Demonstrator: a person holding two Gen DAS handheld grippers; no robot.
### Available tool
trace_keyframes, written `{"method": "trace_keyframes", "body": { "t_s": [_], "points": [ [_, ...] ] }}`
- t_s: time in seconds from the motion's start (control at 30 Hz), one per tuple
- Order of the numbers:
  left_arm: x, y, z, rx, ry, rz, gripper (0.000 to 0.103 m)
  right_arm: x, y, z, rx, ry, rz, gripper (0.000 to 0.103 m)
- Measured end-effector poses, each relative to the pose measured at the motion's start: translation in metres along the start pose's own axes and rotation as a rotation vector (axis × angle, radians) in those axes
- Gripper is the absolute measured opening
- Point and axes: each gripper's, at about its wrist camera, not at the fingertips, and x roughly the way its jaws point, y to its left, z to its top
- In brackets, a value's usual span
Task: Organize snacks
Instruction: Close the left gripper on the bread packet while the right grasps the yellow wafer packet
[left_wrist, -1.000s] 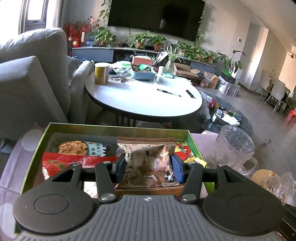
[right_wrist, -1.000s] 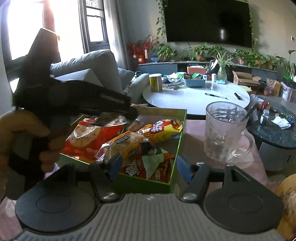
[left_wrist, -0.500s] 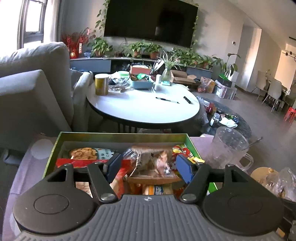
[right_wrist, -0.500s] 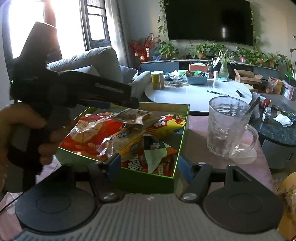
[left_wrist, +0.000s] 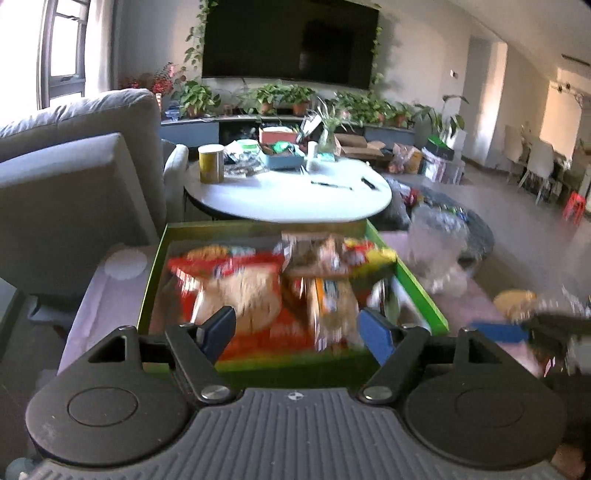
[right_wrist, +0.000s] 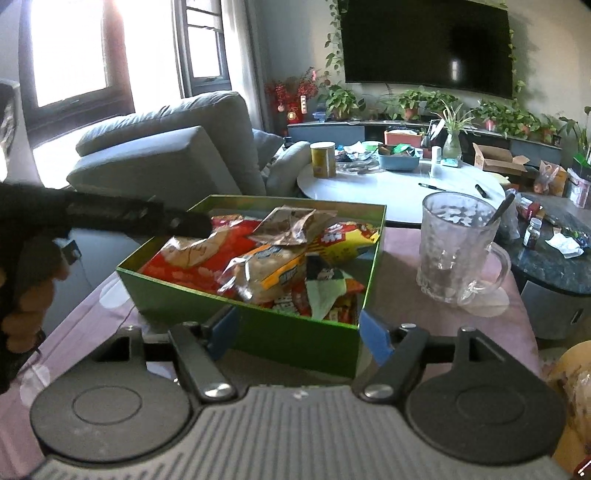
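The left gripper (left_wrist: 295, 332) sits low in the left wrist view with its jaws opening and nothing between the blue pads; a second ago those pads were pinching the brown crinkled packet (right_wrist: 293, 225) over the box. That packet now lies loose on top of the pile, toward the far side of the green box (right_wrist: 295, 332), in the middle of the right wrist view. The view has also pulled back since then: the box fills less of the frame, more of its near wall shows, and the whole picture is smeared, so the left hand appears to be retreating from the drop.

In the right wrist view the left gripper shows as a dark bar at mid left (right_wrist: 192, 223), its tip just at the red bag (right_wrist: 207, 258), with the person's hand (right_wrist: 26, 295) on its handle at the lower left edge. The right gripper (right_wrist: 299, 332) hovers in front of the box's near wall, jaws wide apart and empty, about as it was a second ago.

One more snack looks stowed. The box is heaped with packets, the yellow one (right_wrist: 273, 273) riding high in the middle. On the pink-covered bench (right_wrist: 399, 280), a glass mug (right_wrist: 458, 251) stands just right of the box, and something yellowish shows at the lower right edge (right_wrist: 569, 376), too cut off to name; it may be the next thing to gather.
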Motion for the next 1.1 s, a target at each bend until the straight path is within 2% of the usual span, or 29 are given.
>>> {"method": "trace_keyframes", "body": {
  "t_s": [0.33,0.6,0.8,0.87,0.93,1.1],
  "points": [
    [-0.011,-0.01,-0.074,0.139,0.142,-0.033,0.071,-0.017,0.014,-0.024,-0.074,0.058,0.023,0.08],
    [-0.005,-0.017,-0.092,0.181,0.176,-0.037,0.065,-0.033,0.038,-0.064,-0.291,0.153,0.044,0.081],
    [0.003,-0.018,-0.092,0.157,0.194,-0.058,0.057,-0.032,0.049,-0.082,-0.374,0.209,0.044,0.081],
    [0.003,-0.015,-0.092,0.14,0.196,-0.066,0.05,-0.027,0.053,-0.084,-0.383,0.226,0.027,0.081],
    [0.002,-0.01,-0.091,0.121,0.195,-0.047,0.045,-0.019,0.054,-0.083,-0.375,0.236,0.012,0.081],
    [0.002,0.013,-0.093,0.035,0.206,0.03,0.044,0.007,0.05,-0.072,-0.322,0.213,-0.066,0.08]
  ]
}}
